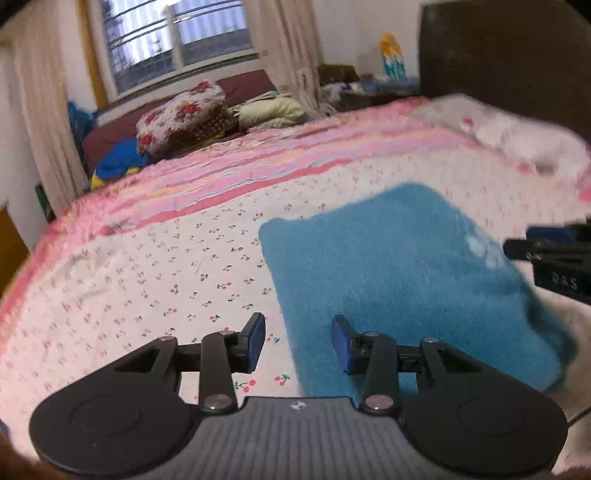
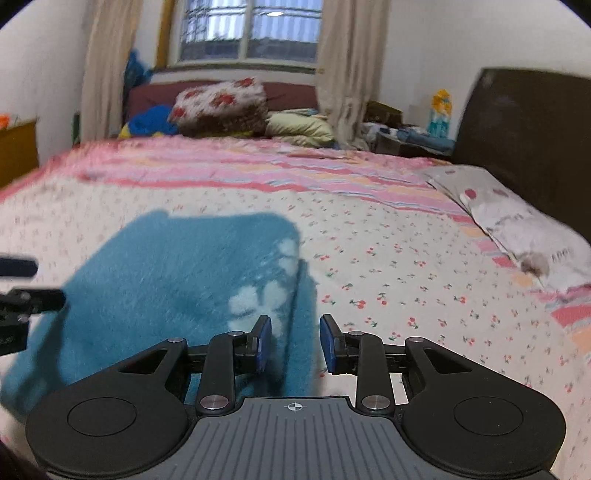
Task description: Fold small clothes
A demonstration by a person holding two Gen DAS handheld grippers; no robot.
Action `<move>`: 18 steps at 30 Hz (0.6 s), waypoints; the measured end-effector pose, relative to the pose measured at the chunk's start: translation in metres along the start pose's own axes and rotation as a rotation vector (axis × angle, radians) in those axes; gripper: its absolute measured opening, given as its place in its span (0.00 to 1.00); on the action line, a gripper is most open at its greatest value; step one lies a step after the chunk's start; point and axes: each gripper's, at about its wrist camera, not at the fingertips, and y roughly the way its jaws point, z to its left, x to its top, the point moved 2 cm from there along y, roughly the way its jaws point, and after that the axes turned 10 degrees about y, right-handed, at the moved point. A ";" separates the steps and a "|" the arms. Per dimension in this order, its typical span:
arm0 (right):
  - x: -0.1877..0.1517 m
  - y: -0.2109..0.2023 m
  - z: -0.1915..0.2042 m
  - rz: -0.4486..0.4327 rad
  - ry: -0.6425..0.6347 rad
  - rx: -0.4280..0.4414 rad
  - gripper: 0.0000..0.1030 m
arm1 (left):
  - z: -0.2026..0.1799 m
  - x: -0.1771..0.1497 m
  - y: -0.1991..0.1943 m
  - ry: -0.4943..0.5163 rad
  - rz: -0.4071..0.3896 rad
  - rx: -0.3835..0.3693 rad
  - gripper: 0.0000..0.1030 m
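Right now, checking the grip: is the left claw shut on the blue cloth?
No: the left claw stands open above the blue cloth, nothing between its pads.

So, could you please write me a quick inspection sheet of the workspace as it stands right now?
Surface: bed sheet with cherry print, pink striped band at the far side.
Job's things: fuzzy blue garment with pale flower marks, lying on the sheet.
Clutter: pillow by the dark headboard.
Grippers: left gripper open over the garment's edge; right gripper open, garment's edge between the fingers, not pinched.
Cables: nothing seen.
Surroundings: window, curtains, floral cushion, heaped bedding.
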 end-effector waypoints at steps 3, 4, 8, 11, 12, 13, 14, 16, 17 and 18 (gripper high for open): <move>0.007 -0.006 -0.007 -0.046 0.064 0.038 0.28 | 0.005 0.002 0.007 -0.028 0.000 0.001 0.45; 0.009 -0.007 -0.008 -0.054 0.086 0.055 0.28 | 0.004 0.002 0.010 -0.025 0.003 0.002 0.45; 0.003 0.013 -0.004 0.032 0.083 0.083 0.32 | -0.007 0.000 0.018 0.028 0.016 -0.016 0.44; -0.004 0.024 0.001 0.044 0.020 0.030 0.32 | -0.012 0.002 0.019 0.021 0.024 -0.044 0.37; -0.003 0.024 0.000 0.051 0.023 0.027 0.32 | -0.015 0.002 0.019 0.030 0.024 -0.054 0.35; -0.002 0.024 -0.002 0.061 0.041 0.031 0.32 | -0.018 0.002 0.017 0.050 0.019 -0.051 0.34; -0.003 0.025 -0.005 0.068 0.056 0.037 0.32 | -0.020 0.002 0.016 0.067 0.013 -0.045 0.34; -0.003 0.025 -0.008 0.076 0.063 0.044 0.33 | -0.019 0.002 0.012 0.057 0.015 -0.058 0.34; -0.003 0.026 -0.010 0.077 0.069 0.043 0.35 | -0.016 0.002 0.009 0.042 0.019 -0.070 0.35; -0.004 0.026 -0.011 0.079 0.076 0.045 0.35 | -0.012 0.002 0.006 0.032 0.022 -0.076 0.36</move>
